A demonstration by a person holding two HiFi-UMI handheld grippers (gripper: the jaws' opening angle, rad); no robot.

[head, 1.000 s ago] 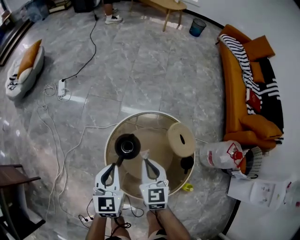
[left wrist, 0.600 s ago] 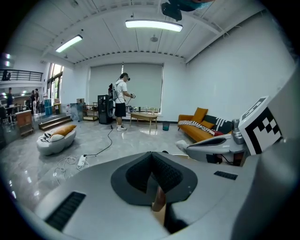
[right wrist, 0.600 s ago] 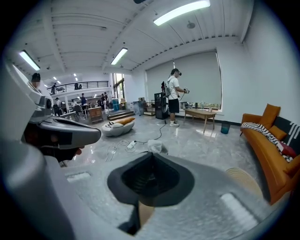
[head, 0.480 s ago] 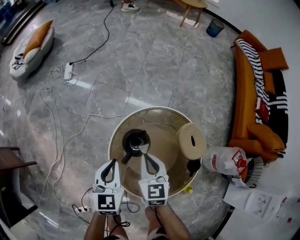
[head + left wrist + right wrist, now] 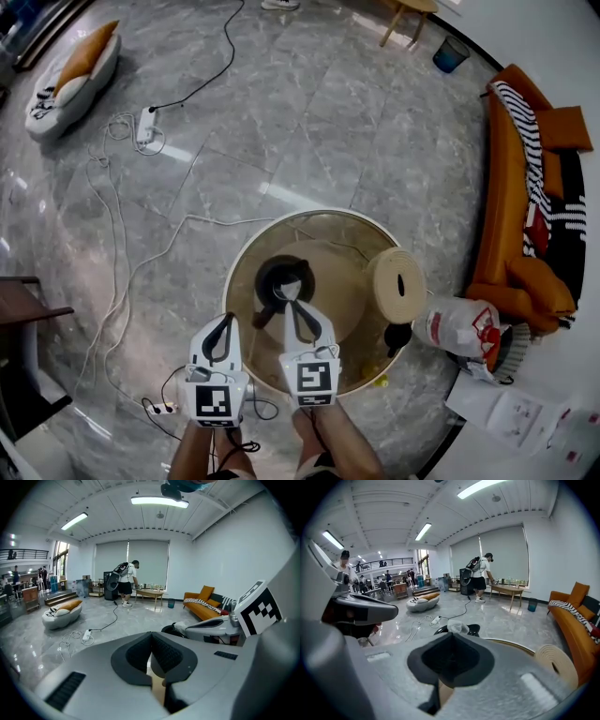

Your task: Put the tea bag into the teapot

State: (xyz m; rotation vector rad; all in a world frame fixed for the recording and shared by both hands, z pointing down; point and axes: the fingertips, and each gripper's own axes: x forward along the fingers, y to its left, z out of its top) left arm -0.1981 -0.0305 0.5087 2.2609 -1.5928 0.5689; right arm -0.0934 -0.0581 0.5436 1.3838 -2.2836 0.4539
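Observation:
A black teapot (image 5: 281, 277) with an open mouth stands on the round glass-topped table (image 5: 345, 246), its handle (image 5: 263, 317) pointing toward me. My right gripper (image 5: 294, 306) is shut on a white tea bag (image 5: 289, 290), which hangs at the near rim of the teapot's mouth. In the right gripper view the tea bag (image 5: 458, 627) sticks out past the closed tips, with the teapot (image 5: 474, 630) just behind it. My left gripper (image 5: 225, 320) is shut and holds nothing, just left of the handle at the table's near edge. The left gripper view shows the teapot (image 5: 172, 629) beside the right gripper.
A round tan lid (image 5: 396, 284) and a small black object (image 5: 398, 336) sit at the table's right side. A white bag (image 5: 458, 328) and an orange sofa (image 5: 521, 225) are at the right. Cables and a power strip (image 5: 145, 125) lie on the floor at left. A person (image 5: 480, 577) stands far off.
Both grippers have moved forward and down toward the teapot. The tea bag, earlier beside the pot, now sits at the near rim of its mouth.

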